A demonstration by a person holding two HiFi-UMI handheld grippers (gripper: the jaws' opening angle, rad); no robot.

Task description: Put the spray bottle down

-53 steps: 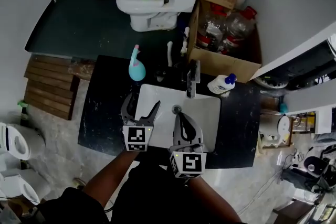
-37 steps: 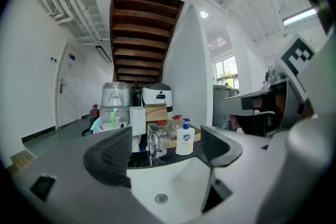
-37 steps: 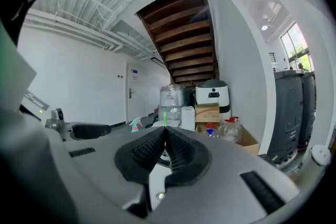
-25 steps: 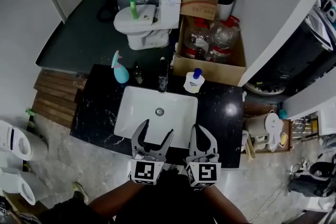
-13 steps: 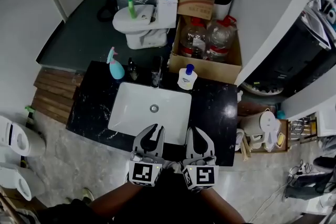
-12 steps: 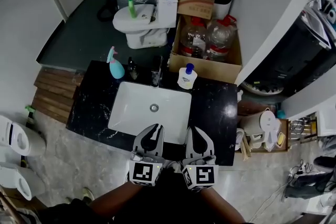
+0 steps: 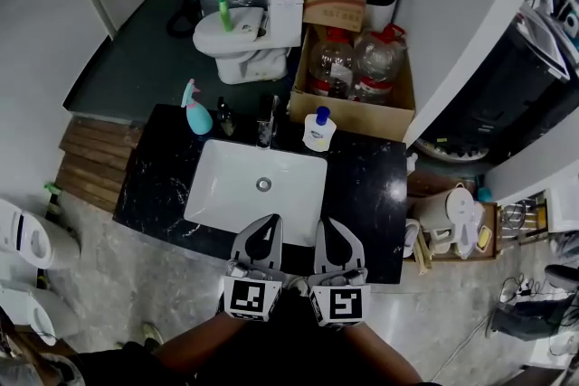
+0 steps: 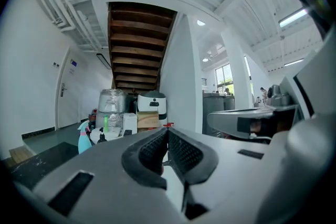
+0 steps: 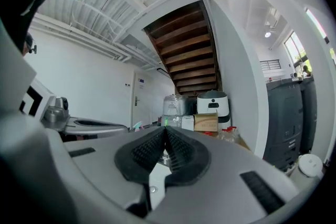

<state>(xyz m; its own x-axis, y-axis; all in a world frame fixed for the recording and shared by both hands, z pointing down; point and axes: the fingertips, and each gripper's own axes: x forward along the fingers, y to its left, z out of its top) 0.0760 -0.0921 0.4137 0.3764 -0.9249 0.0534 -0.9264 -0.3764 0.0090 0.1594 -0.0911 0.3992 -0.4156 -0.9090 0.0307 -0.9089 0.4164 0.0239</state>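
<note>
The spray bottle [image 7: 195, 111], teal with a pink trigger, stands upright on the black countertop [image 7: 371, 185] at the back left corner, beside the white sink [image 7: 217, 194]. It also shows small at the left in the left gripper view as the spray bottle [image 8: 84, 139]. Both grippers hover side by side over the counter's near edge, far from the bottle. My left gripper [image 7: 269, 225] is shut with nothing between its pads. My right gripper [image 7: 324, 226] is shut and empty too. Both point level toward the back wall.
A dark faucet [image 7: 267, 117] and a white pump bottle with a blue cap [image 7: 317, 129] stand behind the sink. Beyond the counter are a toilet [image 7: 244, 27] and a cardboard box of water jugs [image 7: 357, 68]. A kettle [image 7: 443, 221] sits on a low shelf at right.
My left gripper's jaws have gone from wide open to shut, empty. Both grippers have drawn back from over the sink to the counter's near edge.
</note>
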